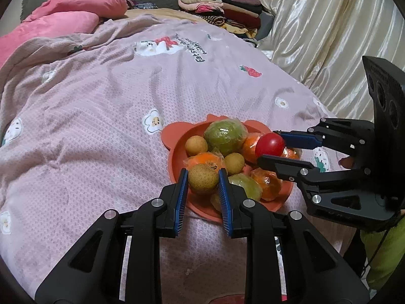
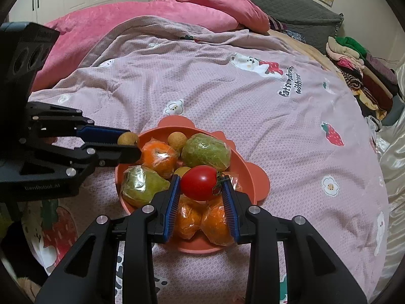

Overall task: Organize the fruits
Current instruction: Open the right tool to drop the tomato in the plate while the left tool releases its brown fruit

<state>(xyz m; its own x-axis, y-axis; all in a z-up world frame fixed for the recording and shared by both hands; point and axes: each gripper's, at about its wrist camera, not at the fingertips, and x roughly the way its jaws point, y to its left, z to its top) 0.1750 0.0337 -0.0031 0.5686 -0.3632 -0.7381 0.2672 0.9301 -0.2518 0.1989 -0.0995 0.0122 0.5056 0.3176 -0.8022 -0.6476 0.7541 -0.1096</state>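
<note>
An orange plate [image 1: 174, 136] on the bed holds wrapped oranges [image 1: 203, 160], a wrapped green fruit [image 1: 225, 136] and small brown longans [image 1: 196, 145]. My left gripper [image 1: 203, 177] is shut on a brown longan [image 1: 203, 178] above the plate's near rim; it also shows in the right wrist view [image 2: 129, 143] holding that longan [image 2: 127, 138]. My right gripper [image 2: 201, 186] is shut on a red tomato [image 2: 199, 186] above the plate [image 2: 258, 179]; in the left wrist view the right gripper [image 1: 269, 145] holds the tomato [image 1: 269, 145] over the plate's right side.
A pink-mauve printed blanket [image 1: 101, 101] covers the bed. Pink quilt [image 2: 152, 17] and grey pillow [image 2: 278, 2] lie at the head. Folded clothes [image 1: 222, 10] are stacked at the far edge. A cream satin curtain [image 1: 329, 30] hangs on the right.
</note>
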